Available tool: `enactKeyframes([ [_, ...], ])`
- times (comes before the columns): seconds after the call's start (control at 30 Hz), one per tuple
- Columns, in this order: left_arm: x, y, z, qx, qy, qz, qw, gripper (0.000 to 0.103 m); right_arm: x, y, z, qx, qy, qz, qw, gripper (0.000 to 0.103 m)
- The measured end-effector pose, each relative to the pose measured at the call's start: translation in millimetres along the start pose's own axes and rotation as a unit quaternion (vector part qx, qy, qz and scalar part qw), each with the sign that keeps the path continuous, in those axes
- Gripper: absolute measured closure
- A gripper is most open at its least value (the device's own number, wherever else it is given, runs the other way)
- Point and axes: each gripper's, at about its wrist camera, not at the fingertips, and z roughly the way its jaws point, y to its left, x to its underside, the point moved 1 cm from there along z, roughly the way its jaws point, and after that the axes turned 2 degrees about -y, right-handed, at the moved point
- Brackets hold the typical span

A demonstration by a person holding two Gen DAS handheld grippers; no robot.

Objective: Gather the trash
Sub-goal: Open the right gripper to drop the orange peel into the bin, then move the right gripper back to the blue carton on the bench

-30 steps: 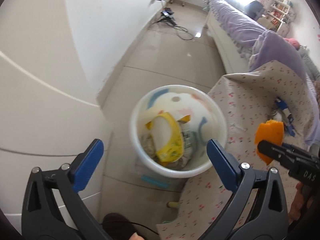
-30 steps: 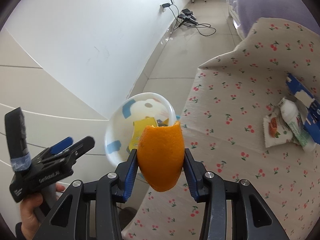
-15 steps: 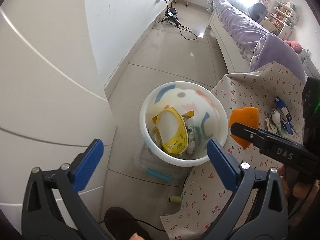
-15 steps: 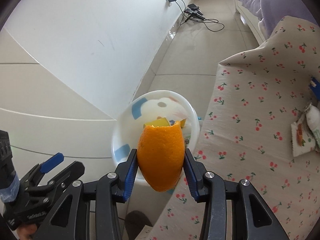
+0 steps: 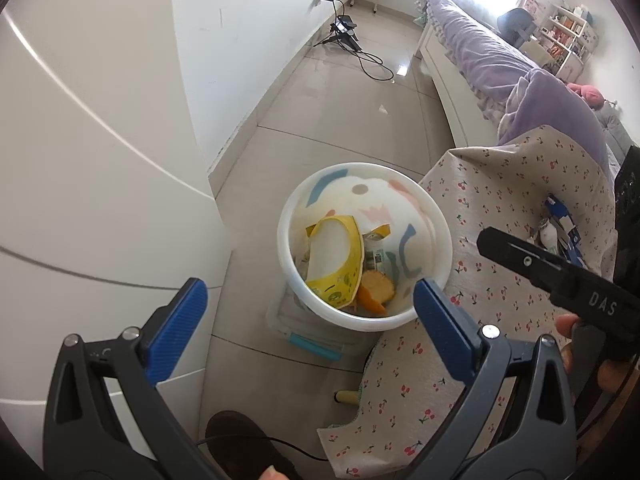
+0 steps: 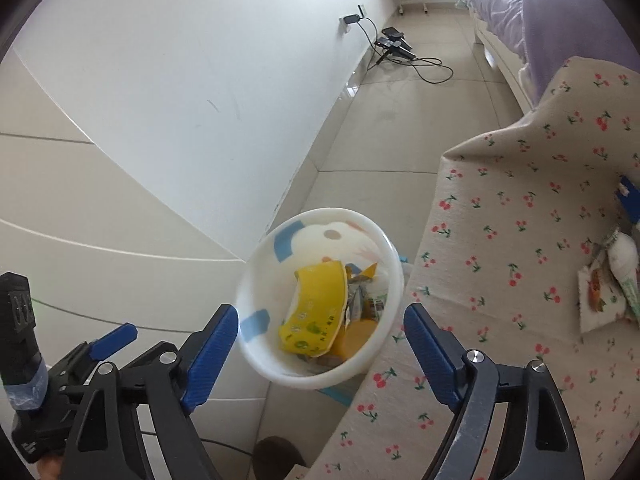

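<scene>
A white trash bin (image 5: 436,216) with pastel patches stands on the floor beside the table; it also shows in the right wrist view (image 6: 392,256). Inside lie a yellow wrapper (image 5: 336,256), other packets and an orange peel (image 5: 374,294); the peel shows in the right wrist view (image 6: 358,334) too. My right gripper (image 6: 320,344) is open and empty just above the bin. My left gripper (image 5: 310,316) is open and empty, above the bin's near side. More trash, a small white bottle (image 6: 624,264), a snack packet (image 6: 598,300) and a blue carton (image 5: 562,224), lies on the table.
The table carries a cherry-print cloth (image 6: 500,240) right of the bin. A white wall and cabinet panels (image 5: 100,160) stand on the left. Cables and a charger (image 5: 348,38) lie on the tiled floor at the back. A bed with purple bedding (image 5: 480,52) runs along the right.
My right gripper has opened and let go of the orange peel, which now lies in the bin. Both grippers have moved a little closer over the bin.
</scene>
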Motion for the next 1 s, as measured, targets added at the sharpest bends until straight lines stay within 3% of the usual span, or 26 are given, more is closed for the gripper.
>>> enactKeyframes([
  [0.3, 1, -14, -4, 0.010, -0.003, 0.011, 0.9999, 0.001, 5, -18, -31, 0.028, 0.005, 0.015, 0.999, 0.012],
  [1.0, 3, -64, -9, 0.041, -0.011, 0.045, 0.9980, 0.001, 27, -64, -89, 0.046, -0.021, 0.015, 0.999, 0.012],
])
